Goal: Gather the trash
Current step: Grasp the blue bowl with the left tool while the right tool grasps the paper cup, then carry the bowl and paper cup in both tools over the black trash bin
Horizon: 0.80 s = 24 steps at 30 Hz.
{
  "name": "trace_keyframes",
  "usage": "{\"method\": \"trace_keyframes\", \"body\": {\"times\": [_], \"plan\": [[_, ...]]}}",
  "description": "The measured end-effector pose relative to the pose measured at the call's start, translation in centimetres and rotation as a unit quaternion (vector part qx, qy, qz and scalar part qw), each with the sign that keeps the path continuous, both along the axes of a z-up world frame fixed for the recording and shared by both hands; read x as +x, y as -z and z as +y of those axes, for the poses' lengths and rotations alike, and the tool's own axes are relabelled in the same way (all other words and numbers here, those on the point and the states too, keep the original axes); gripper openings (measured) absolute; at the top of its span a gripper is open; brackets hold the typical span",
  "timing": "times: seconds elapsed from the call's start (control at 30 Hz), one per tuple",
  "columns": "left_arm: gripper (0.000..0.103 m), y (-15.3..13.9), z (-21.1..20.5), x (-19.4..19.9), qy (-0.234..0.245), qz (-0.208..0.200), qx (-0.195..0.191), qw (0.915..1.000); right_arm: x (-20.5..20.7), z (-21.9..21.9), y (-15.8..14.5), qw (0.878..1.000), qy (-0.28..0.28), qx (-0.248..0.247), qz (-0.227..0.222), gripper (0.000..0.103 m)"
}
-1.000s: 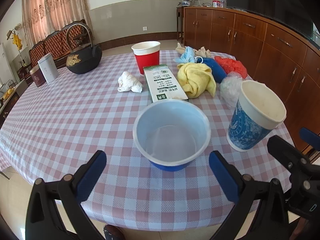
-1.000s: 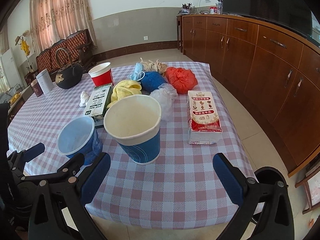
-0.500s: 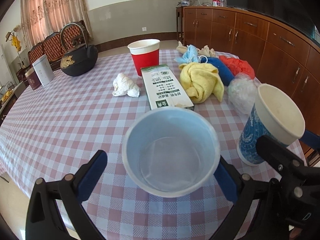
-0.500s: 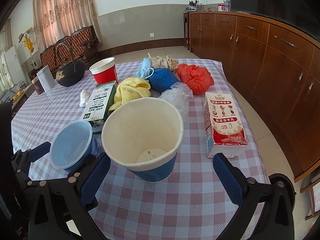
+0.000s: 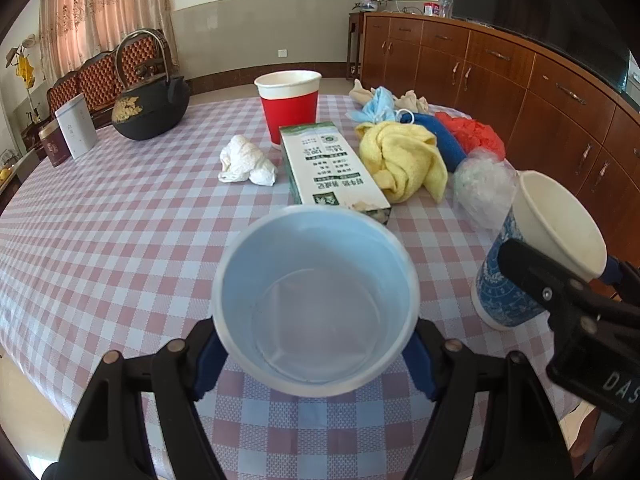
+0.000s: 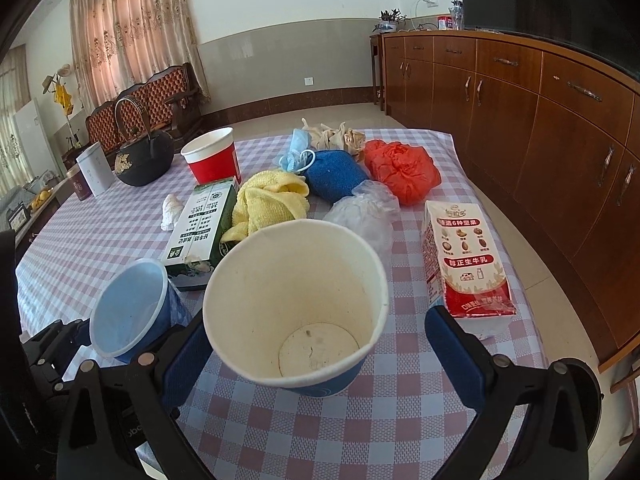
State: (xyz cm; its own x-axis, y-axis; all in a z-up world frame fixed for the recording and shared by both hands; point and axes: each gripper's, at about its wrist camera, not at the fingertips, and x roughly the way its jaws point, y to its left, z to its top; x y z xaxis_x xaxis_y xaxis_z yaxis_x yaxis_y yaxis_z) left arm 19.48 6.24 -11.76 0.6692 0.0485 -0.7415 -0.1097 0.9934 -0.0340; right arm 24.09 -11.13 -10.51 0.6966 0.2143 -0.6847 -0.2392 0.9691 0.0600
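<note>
Left claw is closing around the light-blue plastic cup, upright between its pads. Right claw is closing too, straddling the blue paper cup, right pad apart. Both cups stand on the checkered tabletop, green carton behind.

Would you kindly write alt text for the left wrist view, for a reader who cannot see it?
The left gripper is closing around a light blue paper cup on a pink checked tablecloth. Behind the cup lie a green milk carton, a crumpled tissue, a red cup and a yellow cloth; a blue patterned cup stands at right.
</note>
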Motion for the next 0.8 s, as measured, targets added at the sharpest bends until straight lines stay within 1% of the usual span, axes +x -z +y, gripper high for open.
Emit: {"method": "trace_keyframes", "body": {"times": [0.03,0.1,0.13,0.3,0.5,0.63,0.8], "plan": [[0.076,-0.1,0.0,-0.1,0.001,-0.002,-0.001,1.0000,0.0,0.0,-0.1,1.000,-0.002,0.001,-0.001,0.092],[0.075,-0.3,0.0,-0.3,0.004,-0.007,-0.004,1.0000,0.2,0.1,0.0,1.000,-0.009,0.004,0.004,0.071],[0.075,-0.4,0.0,-0.4,0.006,-0.010,-0.005,0.9999,0.4,0.1,0.1,1.000,-0.012,0.006,0.009,0.066],[0.075,-1.2,0.0,-1.0,0.010,-0.020,-0.010,0.9997,-0.1,-0.1,-0.2,1.000,-0.018,0.013,0.004,0.061],[0.075,-3.3,-1.2,-2.2,0.026,-0.036,-0.015,0.9989,-2.4,-2.1,-2.4,0.999,-0.011,0.022,-0.022,0.060],[0.075,-4.9,-3.6,-3.0,0.056,-0.045,-0.026,0.9971,-4.5,-5.4,-3.9,0.999,0.018,0.028,-0.033,0.060],[0.075,-6.4,-8.9,-3.7,0.121,-0.047,-0.043,0.9906,-7.3,-11.5,-5.2,0.996,0.077,0.025,-0.042,0.060]]}}
